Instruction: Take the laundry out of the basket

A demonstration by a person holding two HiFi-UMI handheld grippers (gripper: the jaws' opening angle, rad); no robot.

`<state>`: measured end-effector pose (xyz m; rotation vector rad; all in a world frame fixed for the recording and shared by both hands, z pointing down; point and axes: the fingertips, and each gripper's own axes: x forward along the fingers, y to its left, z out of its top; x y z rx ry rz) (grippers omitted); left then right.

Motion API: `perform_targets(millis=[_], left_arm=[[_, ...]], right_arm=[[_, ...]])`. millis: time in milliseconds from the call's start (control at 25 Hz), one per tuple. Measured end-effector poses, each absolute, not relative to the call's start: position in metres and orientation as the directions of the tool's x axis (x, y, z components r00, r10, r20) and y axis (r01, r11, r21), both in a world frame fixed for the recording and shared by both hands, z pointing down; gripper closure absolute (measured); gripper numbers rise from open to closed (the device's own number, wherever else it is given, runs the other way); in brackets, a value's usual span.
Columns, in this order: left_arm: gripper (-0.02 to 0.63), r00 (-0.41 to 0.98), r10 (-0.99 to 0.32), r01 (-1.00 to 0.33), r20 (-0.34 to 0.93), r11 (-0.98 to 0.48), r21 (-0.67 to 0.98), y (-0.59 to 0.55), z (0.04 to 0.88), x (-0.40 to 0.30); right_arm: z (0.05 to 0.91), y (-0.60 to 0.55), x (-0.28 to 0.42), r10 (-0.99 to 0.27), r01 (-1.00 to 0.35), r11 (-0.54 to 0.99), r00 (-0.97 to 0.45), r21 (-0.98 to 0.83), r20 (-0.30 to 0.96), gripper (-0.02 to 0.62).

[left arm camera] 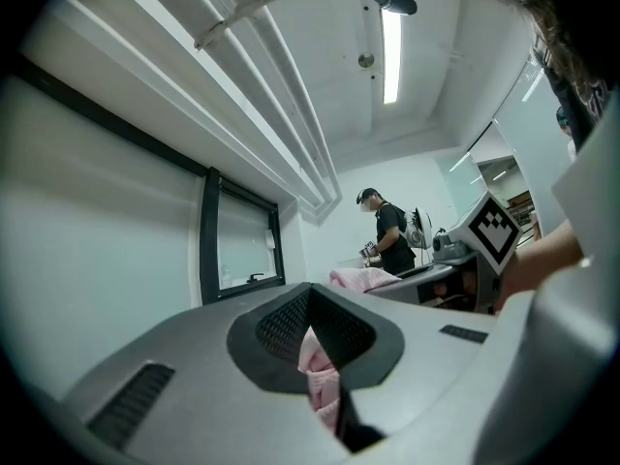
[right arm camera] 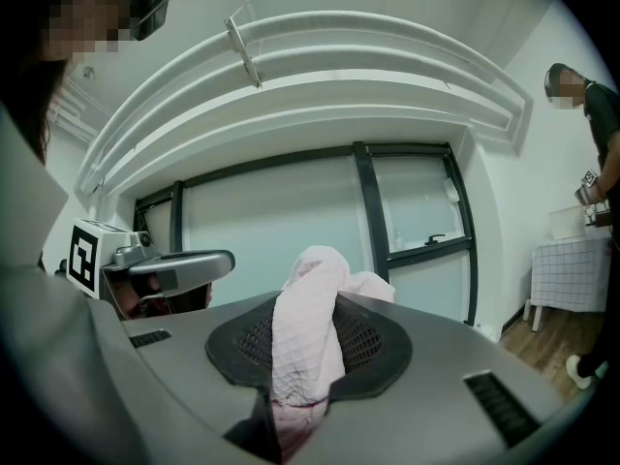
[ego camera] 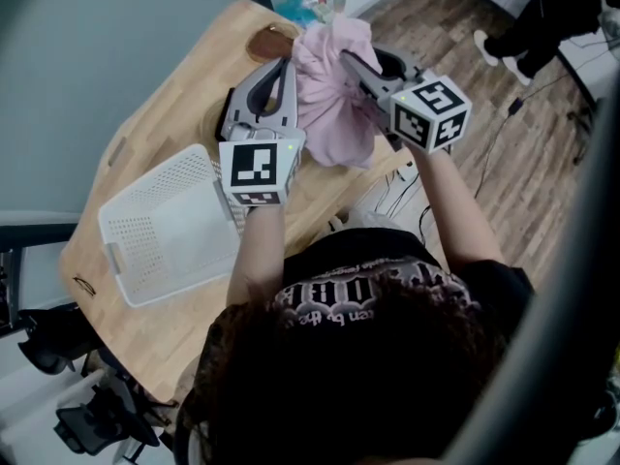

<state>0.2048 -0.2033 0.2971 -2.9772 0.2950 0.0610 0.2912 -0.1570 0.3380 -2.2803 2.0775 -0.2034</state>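
Light wood makes up the table [ego camera: 160,105], and it sits by a grey wall. On its left part lies a white laundry basket [ego camera: 165,226] with lots of small holes. It sits flat, and its right rim is just beside the left gripper [ego camera: 276,76]. A small brown thing [ego camera: 271,42] lies at the far edge of the table, behind the grippers. I cannot tell what it is.

The left gripper points away from the person who holds it. Its jaws are pinched tight on a fold of the pink cloth [ego camera: 329,100], and only a thin bit of pink shows between them in the left gripper view [left arm camera: 322,366].

The pink cloth is out of the basket. It hangs in a soft, crumpled bunch between the two grippers, over the right side of the table. It looks thin and has a fine criss-cross pattern [right arm camera: 308,337]. I cannot tell if its low end touches the table.

The right gripper [ego camera: 351,64] holds the other side. Its jaws are a little apart, with a thick roll of the cloth squeezed between them.

Further right is a brown wood floor [ego camera: 504,153] with a black cable on it. Another person's legs [ego camera: 528,27] show in the top right corner.
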Motion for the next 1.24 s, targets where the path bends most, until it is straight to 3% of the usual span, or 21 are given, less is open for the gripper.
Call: perform_targets(millis=[1240], left_arm=[[0.606, 0.978, -0.196, -0.204, -0.067, -0.967, -0.152, -0.197, 0.294, 0.204]], right_arm=[[0.333, -0.147, 0.29, -0.995, -0.991, -0.093, 0.089, -0.1, 0.046, 0.485]])
